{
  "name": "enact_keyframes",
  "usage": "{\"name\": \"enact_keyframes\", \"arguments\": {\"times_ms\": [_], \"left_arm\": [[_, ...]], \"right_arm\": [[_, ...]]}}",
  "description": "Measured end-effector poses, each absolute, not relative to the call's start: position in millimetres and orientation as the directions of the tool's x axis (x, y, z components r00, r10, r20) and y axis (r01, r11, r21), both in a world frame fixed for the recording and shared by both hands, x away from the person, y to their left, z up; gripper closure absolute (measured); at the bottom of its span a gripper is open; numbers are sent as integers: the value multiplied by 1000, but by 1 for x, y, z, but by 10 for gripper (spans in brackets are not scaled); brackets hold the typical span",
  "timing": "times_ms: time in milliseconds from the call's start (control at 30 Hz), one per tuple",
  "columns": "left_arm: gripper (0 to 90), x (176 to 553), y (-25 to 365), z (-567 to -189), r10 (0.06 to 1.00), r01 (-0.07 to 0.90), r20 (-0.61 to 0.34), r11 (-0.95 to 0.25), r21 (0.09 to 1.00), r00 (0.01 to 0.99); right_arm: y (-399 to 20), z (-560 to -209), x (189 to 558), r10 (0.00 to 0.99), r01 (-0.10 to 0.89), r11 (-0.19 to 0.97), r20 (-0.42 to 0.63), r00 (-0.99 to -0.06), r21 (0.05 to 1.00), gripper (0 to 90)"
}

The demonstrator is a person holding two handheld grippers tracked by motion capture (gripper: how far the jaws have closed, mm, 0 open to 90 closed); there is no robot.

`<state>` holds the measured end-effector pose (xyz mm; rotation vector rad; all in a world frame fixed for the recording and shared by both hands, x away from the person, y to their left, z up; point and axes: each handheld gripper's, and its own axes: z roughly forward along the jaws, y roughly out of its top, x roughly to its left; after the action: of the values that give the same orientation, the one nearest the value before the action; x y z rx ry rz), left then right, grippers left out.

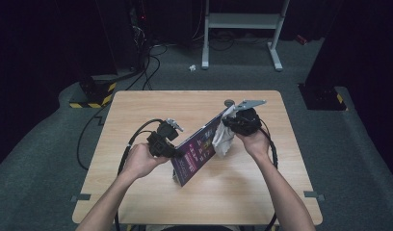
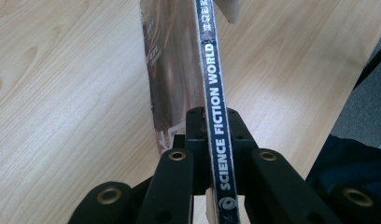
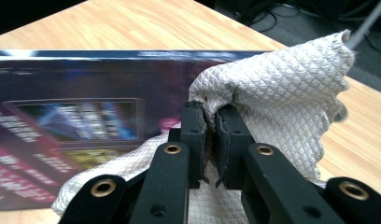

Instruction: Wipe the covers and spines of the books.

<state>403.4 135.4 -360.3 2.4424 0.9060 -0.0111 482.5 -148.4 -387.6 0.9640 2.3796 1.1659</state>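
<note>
Nearest in the high view, two forearms come in from the bottom edge over the wooden table (image 1: 137, 103). The left gripper (image 1: 171, 150) is clamped on the lower end of a magazine (image 1: 197, 149), which stands on edge on the table, slanting away toward the far right. In the left gripper view the spine (image 2: 215, 107) runs up between the two black jaws and reads SCIENCE FICTION WORLD — the jaws press it from both sides.

Farther along, the right gripper (image 1: 227, 129) is closed on a white quilted cloth (image 1: 222, 139), pinched in a fold between its pads (image 3: 194, 135). The cloth lies against the magazine's dark, purple-toned cover (image 3: 86, 116) near its upper end.

Beyond the table — grey carpet, black cables (image 1: 151, 67) and a white metal frame (image 1: 242, 21).
</note>
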Motion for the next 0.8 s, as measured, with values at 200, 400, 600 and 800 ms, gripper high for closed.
{"name": "enact_keyframes", "arguments": {"times_ms": [200, 400, 600, 800], "left_arm": [[834, 404, 135, -360, 604, 608, -184, -636, 475, 775], [832, 404, 136, -360, 607, 610, -183, -633, 476, 773], [833, 405, 136, -361, 600, 606, -189, -636, 478, 778], [832, 406, 138, -361, 606, 612, -192, -627, 482, 772]], "right_arm": [[-125, -388, 457, 590, 339, 518, -42, -806, 785, 823], [-121, -384, 458, 575, 306, 534, -73, -815, 788, 822], [-151, -391, 488, 704, 433, 439, -2, -710, 787, 823], [-129, -395, 469, 626, 358, 509, -51, -779, 783, 823]]}}
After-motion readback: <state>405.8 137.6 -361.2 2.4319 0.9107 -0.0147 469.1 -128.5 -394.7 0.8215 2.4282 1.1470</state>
